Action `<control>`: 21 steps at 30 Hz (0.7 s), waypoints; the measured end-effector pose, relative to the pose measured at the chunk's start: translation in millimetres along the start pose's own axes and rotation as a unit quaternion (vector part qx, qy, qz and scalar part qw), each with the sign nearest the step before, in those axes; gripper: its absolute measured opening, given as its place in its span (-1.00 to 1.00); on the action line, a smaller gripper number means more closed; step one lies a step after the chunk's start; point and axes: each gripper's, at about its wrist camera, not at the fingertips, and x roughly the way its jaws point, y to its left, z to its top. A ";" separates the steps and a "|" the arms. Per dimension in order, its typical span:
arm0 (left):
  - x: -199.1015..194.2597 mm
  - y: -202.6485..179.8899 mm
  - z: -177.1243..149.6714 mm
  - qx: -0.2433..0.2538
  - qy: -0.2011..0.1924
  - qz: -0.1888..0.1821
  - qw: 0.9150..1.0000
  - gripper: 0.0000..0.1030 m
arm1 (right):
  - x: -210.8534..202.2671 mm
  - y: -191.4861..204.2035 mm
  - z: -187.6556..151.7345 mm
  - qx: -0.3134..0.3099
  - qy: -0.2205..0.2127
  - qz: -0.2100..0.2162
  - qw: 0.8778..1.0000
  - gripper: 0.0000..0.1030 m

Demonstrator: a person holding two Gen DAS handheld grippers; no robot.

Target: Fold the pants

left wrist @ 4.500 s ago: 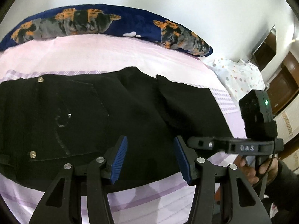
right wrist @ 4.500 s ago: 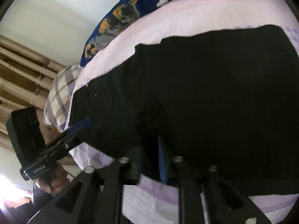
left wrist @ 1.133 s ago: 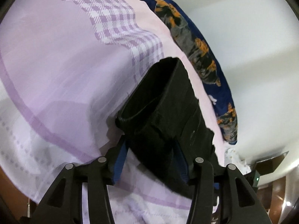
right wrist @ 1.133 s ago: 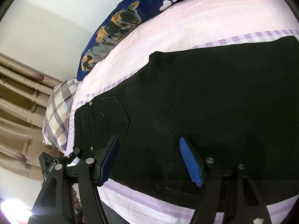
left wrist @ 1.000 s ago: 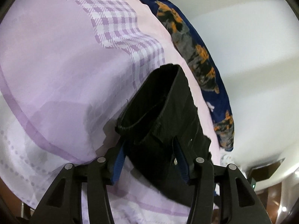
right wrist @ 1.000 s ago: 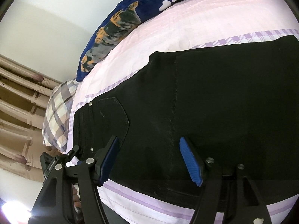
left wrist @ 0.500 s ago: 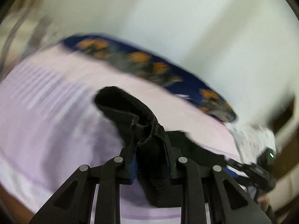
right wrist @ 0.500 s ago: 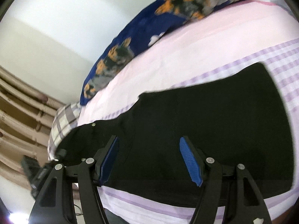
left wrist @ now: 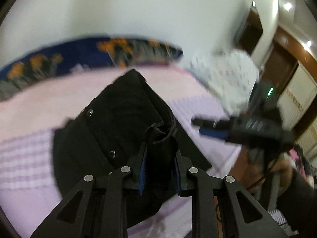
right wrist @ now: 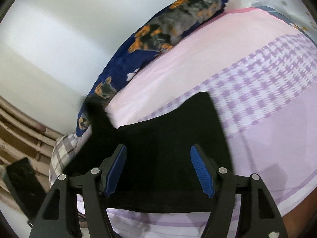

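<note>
Black pants (left wrist: 122, 123) lie on a pink and lilac bed sheet (left wrist: 29, 119). My left gripper (left wrist: 159, 154) is shut on the pants' waistband end and holds it lifted, the cloth bunched between the blue pads. In the right wrist view the pants (right wrist: 170, 138) lie flat with the lifted end rising at the left. My right gripper (right wrist: 158, 170) is open and empty, just above the near edge of the pants. It also shows blurred in the left wrist view (left wrist: 233, 129).
A navy pillow with orange dog print (right wrist: 158, 33) lies along the wall at the bed's far edge. A plaid pillow (right wrist: 63, 150) sits at the left, a white spotted one (left wrist: 223, 77) at the right. The bed's near edge (right wrist: 178, 222) is below my right gripper.
My left gripper has closed on the waistband, lifted it and swung it to the right across the bed. My right gripper stayed open and drew back a little.
</note>
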 end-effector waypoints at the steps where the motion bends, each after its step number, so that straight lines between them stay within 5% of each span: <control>1: 11.7 -1.8 -3.0 0.001 0.017 0.002 1.000 -0.54 | -1.3 -5.2 0.6 0.001 -0.002 -0.002 1.000 0.27; 5: 50.5 -12.9 -16.6 0.030 0.061 0.027 0.997 -0.49 | -4.6 -23.4 -0.1 -0.007 0.011 0.005 1.000 0.29; 9: 47.7 -24.2 -15.9 0.049 0.064 0.032 0.996 -0.40 | -2.8 -24.4 -5.2 -0.029 0.019 0.012 0.999 0.75; 12: 38.4 -24.2 -17.4 0.047 0.067 0.011 0.997 -0.28 | 2.3 -20.3 -7.4 -0.045 0.033 0.032 0.998 0.76; 16: 8.5 -19.9 -14.5 0.033 0.037 -0.022 0.999 -0.25 | 19.0 -19.8 -4.3 -0.030 0.077 0.082 0.993 0.74; 21: -24.3 16.2 -16.1 0.003 -0.003 0.029 1.000 -0.11 | 44.9 -21.7 -4.1 -0.034 0.124 0.085 0.988 0.69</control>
